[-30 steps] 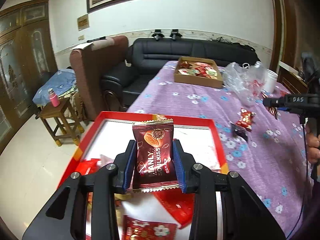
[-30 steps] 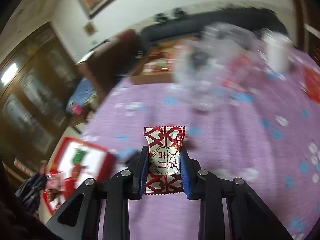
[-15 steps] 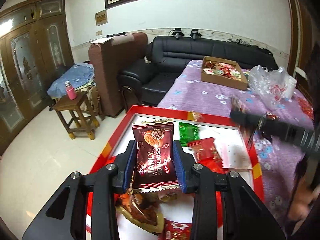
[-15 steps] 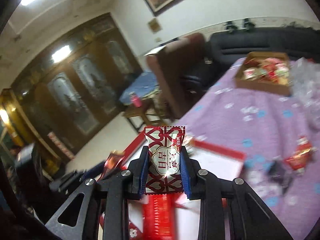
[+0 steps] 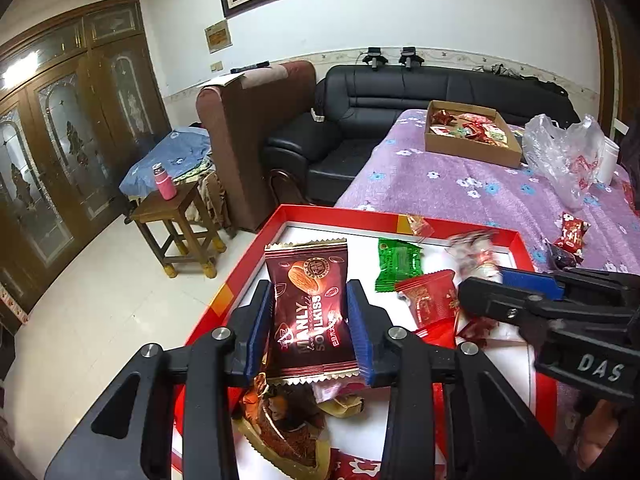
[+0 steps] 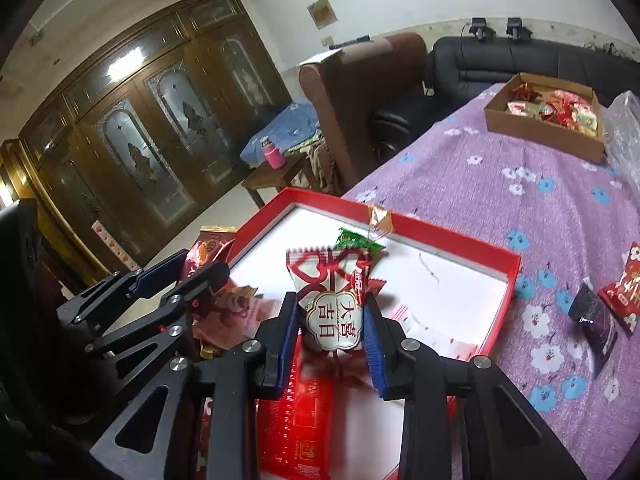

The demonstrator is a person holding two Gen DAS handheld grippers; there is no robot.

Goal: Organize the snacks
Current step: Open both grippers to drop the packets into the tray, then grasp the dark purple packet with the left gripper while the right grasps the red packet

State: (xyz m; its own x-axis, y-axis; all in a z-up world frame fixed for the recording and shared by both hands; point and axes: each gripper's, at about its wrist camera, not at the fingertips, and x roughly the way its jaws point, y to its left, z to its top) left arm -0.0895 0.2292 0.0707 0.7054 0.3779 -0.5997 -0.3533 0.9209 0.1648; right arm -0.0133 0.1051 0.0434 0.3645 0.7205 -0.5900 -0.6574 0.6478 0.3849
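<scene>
Both claws have swung over the red tray since a second ago, jaws just easing apart. Left wrist view: left claw (image 5: 312,320) pinches a brown chocolate packet (image 5: 310,308) upright above the red tray (image 5: 320,213). Right wrist view: right claw (image 6: 332,334) loosely grips a white-and-red candy packet (image 6: 332,300) above the tray, left claw alongside.

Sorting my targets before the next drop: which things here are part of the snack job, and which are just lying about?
Job: brown almond packet in left gripper; white-red candy in right gripper; red tray; loose snacks.
Lying about: plastic bag; pink bottle; stool.
</scene>
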